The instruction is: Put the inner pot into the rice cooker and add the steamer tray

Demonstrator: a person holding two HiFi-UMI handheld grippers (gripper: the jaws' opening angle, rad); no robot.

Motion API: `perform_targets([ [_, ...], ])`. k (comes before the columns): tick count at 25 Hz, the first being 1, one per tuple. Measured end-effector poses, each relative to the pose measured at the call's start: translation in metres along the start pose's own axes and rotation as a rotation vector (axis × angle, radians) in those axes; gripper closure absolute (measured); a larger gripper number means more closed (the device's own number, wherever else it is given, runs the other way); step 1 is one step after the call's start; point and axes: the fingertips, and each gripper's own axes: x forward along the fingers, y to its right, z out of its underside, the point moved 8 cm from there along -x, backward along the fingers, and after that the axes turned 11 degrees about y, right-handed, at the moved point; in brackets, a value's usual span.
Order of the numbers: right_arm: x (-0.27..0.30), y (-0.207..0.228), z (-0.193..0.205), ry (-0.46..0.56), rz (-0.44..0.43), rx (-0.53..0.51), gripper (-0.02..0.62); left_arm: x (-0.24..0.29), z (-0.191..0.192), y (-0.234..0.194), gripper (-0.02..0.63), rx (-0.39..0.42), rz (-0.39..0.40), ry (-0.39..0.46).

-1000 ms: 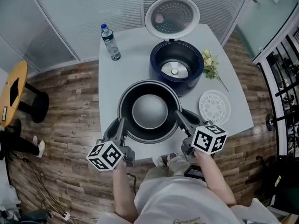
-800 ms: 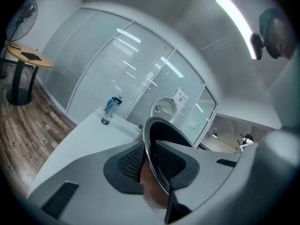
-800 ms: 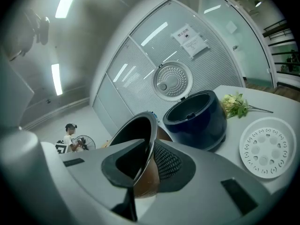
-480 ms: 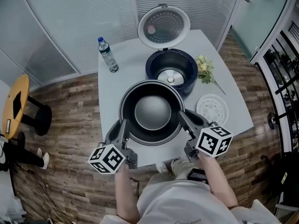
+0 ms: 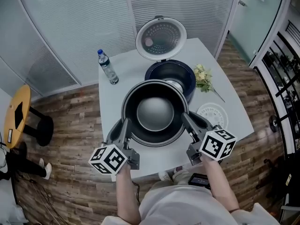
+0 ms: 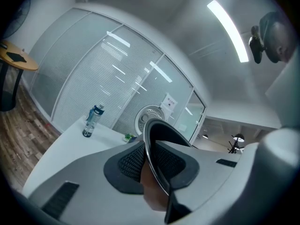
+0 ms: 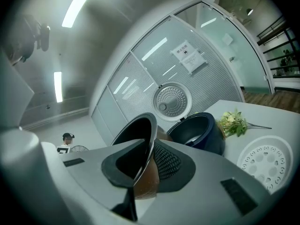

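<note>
The dark inner pot (image 5: 154, 112) hangs in the air above the white table (image 5: 117, 97), just in front of the navy rice cooker (image 5: 171, 74), and covers the cooker's near rim. My left gripper (image 5: 123, 127) is shut on the pot's left rim and my right gripper (image 5: 188, 122) on its right rim. In the left gripper view the rim (image 6: 151, 142) runs between the ribbed pads (image 6: 129, 161). The right gripper view shows the pot (image 7: 138, 128) clamped the same way, with the cooker (image 7: 194, 132) behind it. The white perforated steamer tray (image 5: 213, 115) lies flat at the table's right.
The cooker's round lid (image 5: 161, 38) stands open at the back. A small bunch of flowers (image 5: 202, 76) lies right of the cooker, near the tray. A water bottle (image 5: 107, 67) stands at the table's back left. A yellow stool (image 5: 16, 114) sits on the wooden floor at the left.
Both grippers have risen with the pot, which looms larger and has shifted toward the cooker, now overlapping its front rim. The grips have not changed.
</note>
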Motion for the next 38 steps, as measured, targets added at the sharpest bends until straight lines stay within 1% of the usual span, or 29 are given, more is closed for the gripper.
perform_targets([
  [6,0.003,0.003,-0.016,0.046,0.011,-0.002,0.528,0.02,-0.008,0.006,0.536,0.005,0.036,-0.001],
  [12,0.005,0.011,-0.033,0.1,-0.012,-0.005,0.529,0.041,-0.013,0.015,0.537,0.005,0.068,0.013],
  [27,0.041,0.052,-0.069,0.133,-0.002,0.0,0.528,0.113,-0.018,0.023,0.535,0.014,0.109,0.006],
  [38,0.072,0.081,-0.091,0.13,-0.022,0.001,0.528,0.16,-0.017,0.023,0.537,0.0,0.112,0.039],
])
